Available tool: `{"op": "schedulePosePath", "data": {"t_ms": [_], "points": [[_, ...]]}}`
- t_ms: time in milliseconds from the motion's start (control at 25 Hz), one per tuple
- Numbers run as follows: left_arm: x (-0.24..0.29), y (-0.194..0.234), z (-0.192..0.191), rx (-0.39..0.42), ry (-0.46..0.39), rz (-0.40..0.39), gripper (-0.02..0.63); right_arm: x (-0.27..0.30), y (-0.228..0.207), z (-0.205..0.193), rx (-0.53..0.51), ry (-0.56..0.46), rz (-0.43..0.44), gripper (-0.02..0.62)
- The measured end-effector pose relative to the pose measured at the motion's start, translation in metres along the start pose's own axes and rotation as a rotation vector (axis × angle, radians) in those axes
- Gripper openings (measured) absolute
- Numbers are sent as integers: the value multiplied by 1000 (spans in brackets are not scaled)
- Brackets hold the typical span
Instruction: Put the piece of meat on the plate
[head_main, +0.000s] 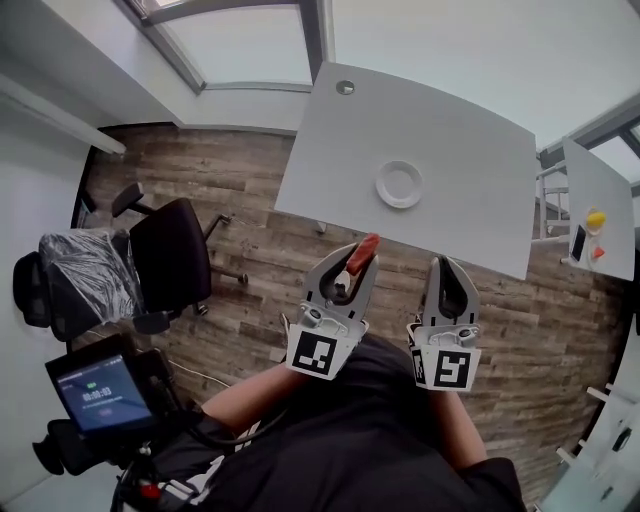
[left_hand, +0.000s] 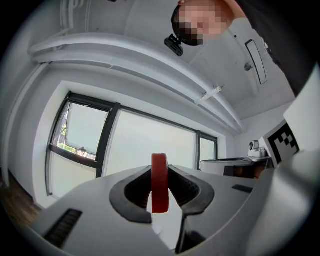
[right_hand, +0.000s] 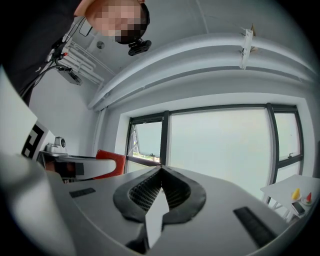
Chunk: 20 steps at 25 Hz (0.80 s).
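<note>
A round white plate (head_main: 399, 184) lies on the white table (head_main: 450, 140) ahead of me, with nothing on it. Short of the table's near edge, over the wooden floor, my left gripper (head_main: 359, 257) is shut on a red piece of meat (head_main: 367, 245). In the left gripper view the meat (left_hand: 160, 192) stands on edge, pinched between the dark pads of that gripper (left_hand: 160, 171). To its right my right gripper (head_main: 447, 263) is held level, its jaws shut with nothing in them. In the right gripper view its tips (right_hand: 161, 170) meet, and the meat (right_hand: 111, 162) shows at the left.
A black office chair (head_main: 170, 250) and a plastic-covered chair (head_main: 85, 270) stand on the floor at the left. At the right is a second white table (head_main: 610, 200) with a yellow object (head_main: 596, 218). A device with a lit screen (head_main: 100, 392) sits at the lower left.
</note>
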<state>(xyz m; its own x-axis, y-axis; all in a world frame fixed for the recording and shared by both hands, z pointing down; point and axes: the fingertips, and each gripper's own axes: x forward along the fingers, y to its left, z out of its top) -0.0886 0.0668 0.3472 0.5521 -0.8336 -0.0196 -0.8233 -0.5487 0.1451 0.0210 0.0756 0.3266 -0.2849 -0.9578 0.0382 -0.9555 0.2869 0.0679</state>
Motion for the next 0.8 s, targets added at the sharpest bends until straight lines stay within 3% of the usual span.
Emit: {"op": "schedulePosePath", "data": {"t_ms": [360,560,800], "points": [[35,40,-4,-5,22,-15,95,50,-5,-6,11,16,-27,5],[79,84,-20,-35,62,-10,95,108,-13,-28,32,59,-32,5],[75,82,-16,-24,46,-13,95,105,-8,-24,25,59,-25,5]]}}
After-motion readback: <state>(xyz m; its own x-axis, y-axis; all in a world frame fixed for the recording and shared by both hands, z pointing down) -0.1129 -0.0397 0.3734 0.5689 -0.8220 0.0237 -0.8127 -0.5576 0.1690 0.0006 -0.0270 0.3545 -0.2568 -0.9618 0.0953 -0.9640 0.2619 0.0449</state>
